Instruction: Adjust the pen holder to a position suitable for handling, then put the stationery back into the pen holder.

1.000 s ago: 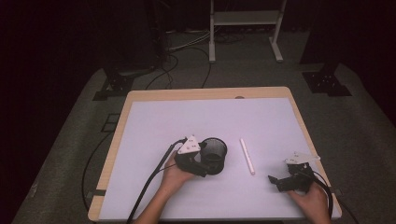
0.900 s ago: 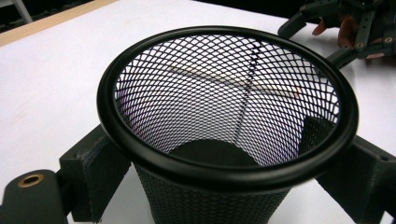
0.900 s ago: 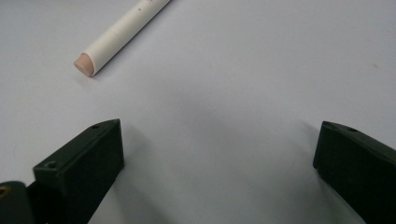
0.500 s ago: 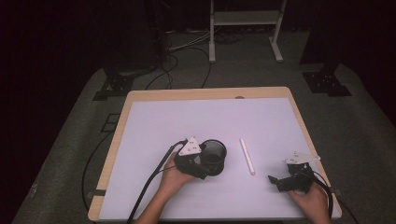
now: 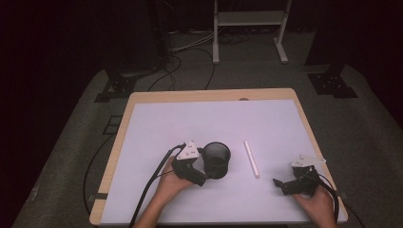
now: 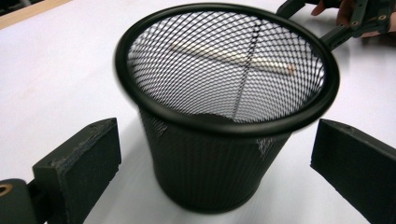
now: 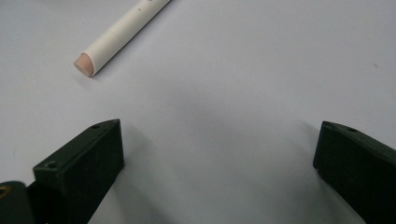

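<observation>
Mesh cup [image 6: 224, 116] stands between wide-open left gripper [image 6: 215, 163] jaws — untouched — white marker [image 7: 119, 35] partly cut off.

A: What lies ahead of the right gripper [image 7: 217, 175]?

B: Its two black jaws rise from the bottom edge, spread wide apart, with nothing between them but the bare white table surface [image 7: 261, 70]. A soft shadow falls on that surface in the gap.

A: Anything else on the surface?

B: A white marker [image 7: 122, 33], at the far left. It lies flat and runs diagonally off the top edge. Its near end, a pinkish flat tip, points toward the left jaw.

A: Is the marker touching a jaw?

B: No. It lies apart from both jaws, beyond the left one.
</observation>
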The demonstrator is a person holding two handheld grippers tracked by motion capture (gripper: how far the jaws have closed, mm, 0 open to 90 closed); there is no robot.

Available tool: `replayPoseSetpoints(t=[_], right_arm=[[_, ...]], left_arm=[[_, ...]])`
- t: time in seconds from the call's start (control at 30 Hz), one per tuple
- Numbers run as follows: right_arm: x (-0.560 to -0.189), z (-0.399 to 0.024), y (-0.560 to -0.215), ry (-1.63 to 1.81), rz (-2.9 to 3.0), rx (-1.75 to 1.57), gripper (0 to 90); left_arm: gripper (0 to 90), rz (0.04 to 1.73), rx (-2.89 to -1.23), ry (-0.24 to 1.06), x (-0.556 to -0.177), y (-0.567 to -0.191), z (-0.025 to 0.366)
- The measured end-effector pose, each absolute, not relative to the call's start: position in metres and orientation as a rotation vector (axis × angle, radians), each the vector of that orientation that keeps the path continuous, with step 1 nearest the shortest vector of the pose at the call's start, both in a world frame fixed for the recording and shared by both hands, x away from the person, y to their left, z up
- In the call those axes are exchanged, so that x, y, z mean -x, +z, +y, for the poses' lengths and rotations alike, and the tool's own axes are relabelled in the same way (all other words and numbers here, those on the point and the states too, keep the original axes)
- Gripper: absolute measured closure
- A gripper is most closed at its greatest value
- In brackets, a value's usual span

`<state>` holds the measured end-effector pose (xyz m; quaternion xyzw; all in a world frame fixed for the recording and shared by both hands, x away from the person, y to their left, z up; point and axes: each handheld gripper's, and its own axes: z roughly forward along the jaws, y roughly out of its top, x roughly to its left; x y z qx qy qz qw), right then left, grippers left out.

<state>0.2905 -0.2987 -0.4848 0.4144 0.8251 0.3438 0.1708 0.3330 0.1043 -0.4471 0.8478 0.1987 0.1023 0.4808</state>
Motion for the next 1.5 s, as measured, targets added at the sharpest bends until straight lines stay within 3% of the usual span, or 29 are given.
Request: replayPoseSetpoints(t=[1.5], right_arm=[[-0.291,-0.299,-0.484,0.972,2.346,-1.175,0.8]], left_arm=[[1.0,0.718,-2.168,0.353,-0.292,-0.470,0.204]])
